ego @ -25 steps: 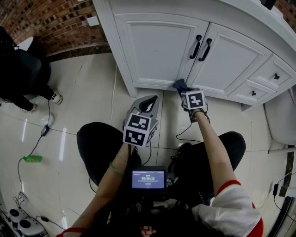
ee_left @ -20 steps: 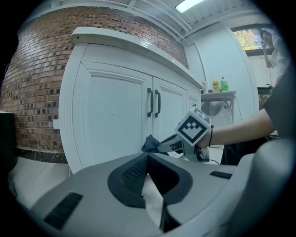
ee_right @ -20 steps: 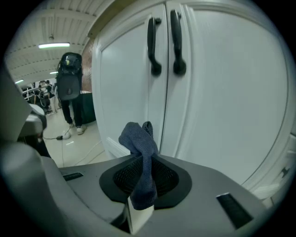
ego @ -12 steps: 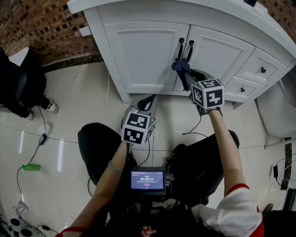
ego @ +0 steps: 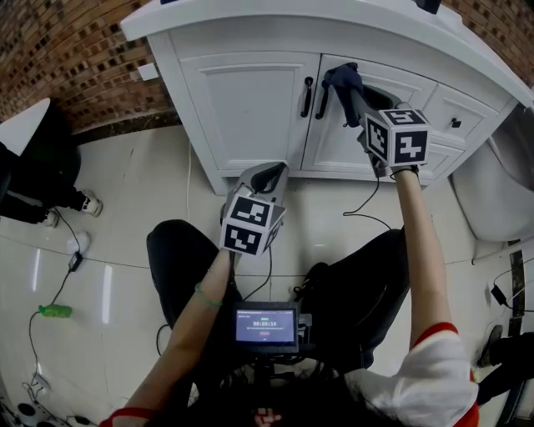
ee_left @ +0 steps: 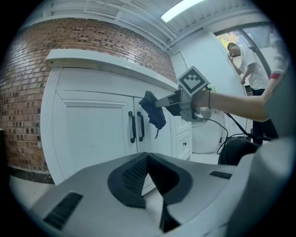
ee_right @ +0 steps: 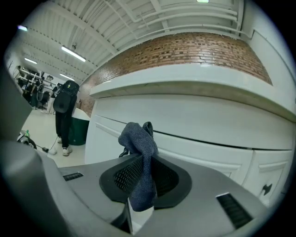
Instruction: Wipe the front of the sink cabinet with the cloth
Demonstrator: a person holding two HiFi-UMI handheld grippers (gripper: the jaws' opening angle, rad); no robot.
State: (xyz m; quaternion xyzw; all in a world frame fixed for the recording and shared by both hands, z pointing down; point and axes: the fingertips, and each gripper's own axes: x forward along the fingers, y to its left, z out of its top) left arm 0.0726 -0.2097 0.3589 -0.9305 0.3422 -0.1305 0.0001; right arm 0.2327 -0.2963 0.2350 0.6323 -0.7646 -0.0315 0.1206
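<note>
**A:** Up by the top of the right-hand door (ego: 367, 125), what is that dark thing?

**B:** That is the cloth (ego: 340, 79), a dark blue one. The right gripper (ego: 350, 92) has it pinched between its jaws. In the right gripper view the cloth (ee_right: 141, 159) stands up in a bunched fold above the closed jaws, with a tail hanging down between them.

**A:** Is it touching the sink cabinet (ego: 250, 100)?

**B:** I cannot tell. It sits in front of the upper edge of that door, just under the white countertop (ego: 275, 17) and just right of the two black handles (ego: 314, 98). The left gripper view shows it from the side: the cloth (ee_left: 152, 115) hangs at the end of the outstretched right gripper (ee_left: 162, 104), close to the door face.

**A:** And the left gripper (ego: 267, 173)?

**B:** It is held lower, above the pale tiled floor (ego: 133, 217), pointing at the base of the cabinet and well apart from the cloth. Its own view shows the jaws of the left gripper (ee_left: 148, 162) brought together at the tips with nothing between them.

**A:** Anything else around?

**B:** A brick wall (ego: 67, 58) to the left of the cabinet, a small lit screen (ego: 267, 324) near the person's lap, and a green bottle (ego: 52, 311) lying on the floor.
</note>
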